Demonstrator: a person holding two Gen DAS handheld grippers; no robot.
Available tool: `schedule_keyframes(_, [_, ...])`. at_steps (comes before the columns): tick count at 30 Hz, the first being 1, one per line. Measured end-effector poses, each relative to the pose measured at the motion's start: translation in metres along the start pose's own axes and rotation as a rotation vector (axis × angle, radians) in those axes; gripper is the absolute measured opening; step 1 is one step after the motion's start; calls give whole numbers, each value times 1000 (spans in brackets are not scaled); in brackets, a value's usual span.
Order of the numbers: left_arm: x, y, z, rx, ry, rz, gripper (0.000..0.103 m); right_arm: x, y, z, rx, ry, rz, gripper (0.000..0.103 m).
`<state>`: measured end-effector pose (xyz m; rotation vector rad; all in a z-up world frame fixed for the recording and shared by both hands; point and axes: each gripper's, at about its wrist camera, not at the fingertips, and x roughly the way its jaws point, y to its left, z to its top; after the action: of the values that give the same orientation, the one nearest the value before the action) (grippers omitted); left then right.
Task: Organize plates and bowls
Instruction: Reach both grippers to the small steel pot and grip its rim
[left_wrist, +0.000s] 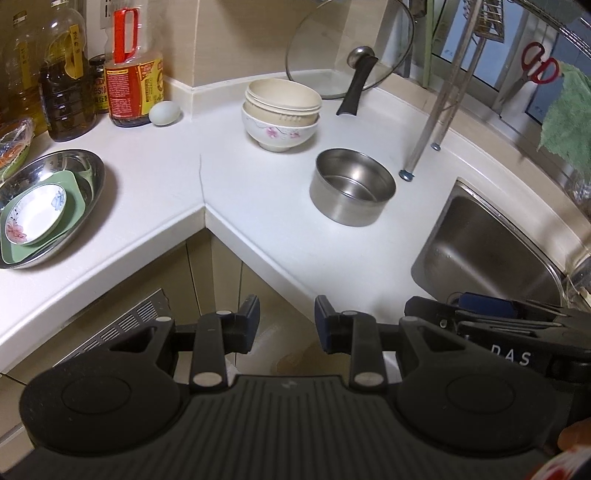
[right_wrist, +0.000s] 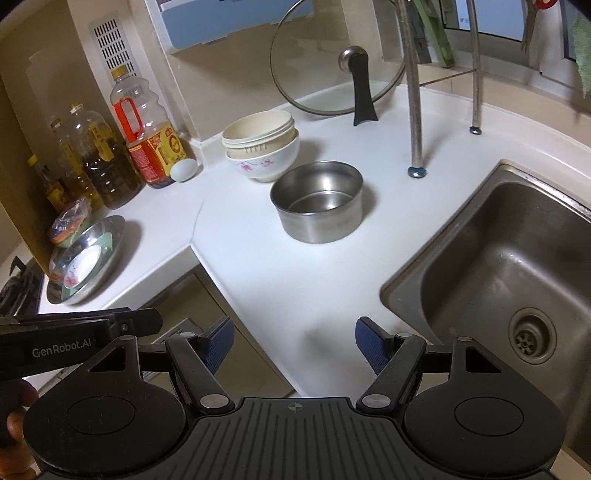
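Two cream bowls sit nested in a white floral bowl (left_wrist: 280, 110) (right_wrist: 260, 151) at the back of the white counter. A steel bowl (left_wrist: 352, 186) (right_wrist: 317, 201) stands empty in front of that stack. At the left, a steel plate (left_wrist: 92, 166) (right_wrist: 118, 229) holds a green square dish (left_wrist: 79, 192) with a small floral saucer (left_wrist: 35, 214) (right_wrist: 81, 267) on top. My left gripper (left_wrist: 286, 321) hovers open off the counter's inner corner, nothing between its fingers. My right gripper (right_wrist: 294, 343) is open wide over the counter's front edge, also empty.
Oil bottles (left_wrist: 66, 85) (right_wrist: 147, 129) and an egg (left_wrist: 165, 113) (right_wrist: 184, 170) line the back left. A glass lid (left_wrist: 347, 48) (right_wrist: 338, 62) leans on the wall. The sink (left_wrist: 491, 243) (right_wrist: 509, 266) lies right, with rack legs (left_wrist: 424, 125) (right_wrist: 415, 110) beside it.
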<state>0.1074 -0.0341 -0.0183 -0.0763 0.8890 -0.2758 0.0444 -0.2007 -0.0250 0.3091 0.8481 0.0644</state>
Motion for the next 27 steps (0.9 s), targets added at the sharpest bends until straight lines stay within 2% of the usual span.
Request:
schedule_keyframes(15, [13, -3, 1, 16, 25, -18, 29, 12, -13, 3, 51, 22, -19, 72])
schedule_keyframes(27, [54, 1, 40, 62, 9, -76, 29, 36, -32, 27, 121, -32, -80, 72])
